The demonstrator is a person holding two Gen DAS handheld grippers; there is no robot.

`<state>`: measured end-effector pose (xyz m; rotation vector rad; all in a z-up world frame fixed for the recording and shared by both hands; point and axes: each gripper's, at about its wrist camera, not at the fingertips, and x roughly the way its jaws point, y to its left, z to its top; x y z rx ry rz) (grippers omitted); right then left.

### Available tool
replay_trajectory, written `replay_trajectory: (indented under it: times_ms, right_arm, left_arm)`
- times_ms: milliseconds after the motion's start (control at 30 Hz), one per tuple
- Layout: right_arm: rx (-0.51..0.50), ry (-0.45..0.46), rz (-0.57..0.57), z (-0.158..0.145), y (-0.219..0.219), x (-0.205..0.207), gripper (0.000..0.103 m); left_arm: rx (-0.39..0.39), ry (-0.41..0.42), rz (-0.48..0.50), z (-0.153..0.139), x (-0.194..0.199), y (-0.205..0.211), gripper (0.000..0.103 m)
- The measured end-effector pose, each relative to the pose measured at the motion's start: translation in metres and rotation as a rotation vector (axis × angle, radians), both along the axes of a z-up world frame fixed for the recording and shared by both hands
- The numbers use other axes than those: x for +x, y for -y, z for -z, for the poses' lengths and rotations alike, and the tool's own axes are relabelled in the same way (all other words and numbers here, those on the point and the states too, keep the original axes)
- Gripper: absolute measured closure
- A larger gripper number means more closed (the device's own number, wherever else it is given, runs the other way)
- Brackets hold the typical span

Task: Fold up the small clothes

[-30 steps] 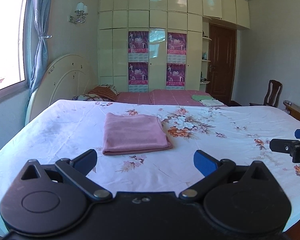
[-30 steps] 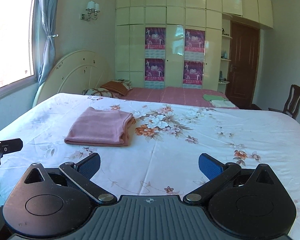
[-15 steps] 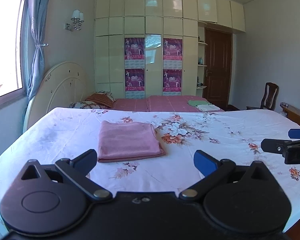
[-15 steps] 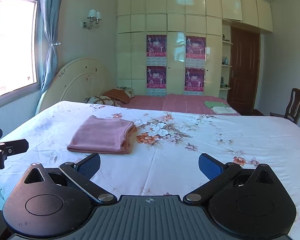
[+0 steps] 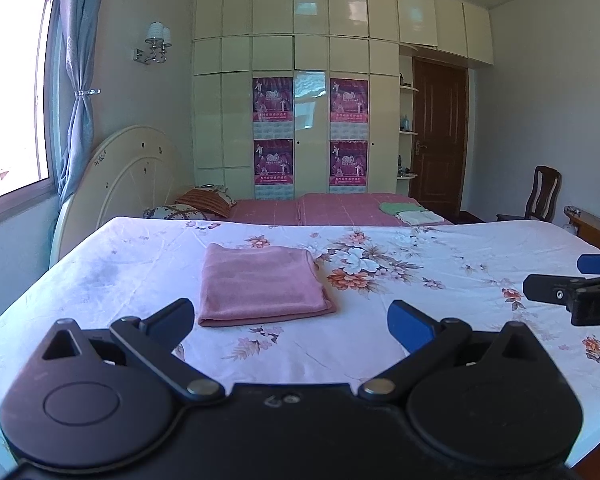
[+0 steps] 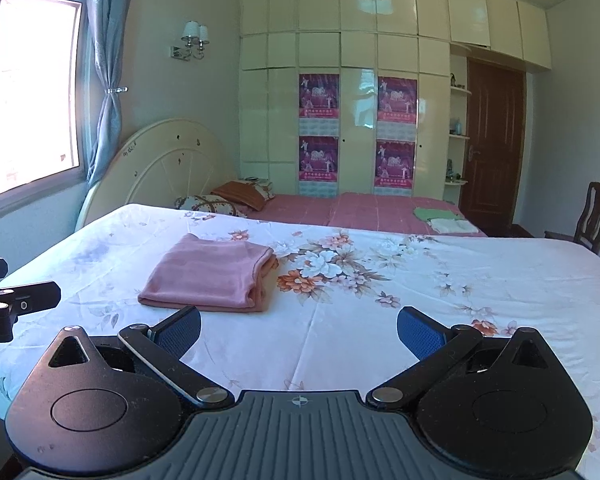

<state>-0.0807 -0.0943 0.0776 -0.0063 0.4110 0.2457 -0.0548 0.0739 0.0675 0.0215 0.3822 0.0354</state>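
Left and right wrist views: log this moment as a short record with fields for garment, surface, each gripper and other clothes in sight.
garment: pink folded cloth, lying flat in a neat rectangle
surface: white floral bedsheet
left gripper: open, empty, short of the cloth
right gripper: open, empty, apart from the cloth
other clothes: green and white folded pieces on the far pink bed

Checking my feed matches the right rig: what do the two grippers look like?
Both are matte black with round pivot discs, silver rivets and blue finger pads. The left gripper has a smooth base; the right gripper has a ribbed grey one with a small compass mark. No cables or sleeves show.
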Motion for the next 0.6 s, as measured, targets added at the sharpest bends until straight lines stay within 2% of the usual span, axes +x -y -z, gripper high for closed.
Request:
replay_trajectory:
  times_ms: [600]
  right_arm:
    - [-0.008,-0.002,-0.016,0.0013,-0.0072,0.0080,0.000]
  left_arm:
    - [-0.004,-0.002,0.003,0.0008,-0.0019,-0.0043,0.000]
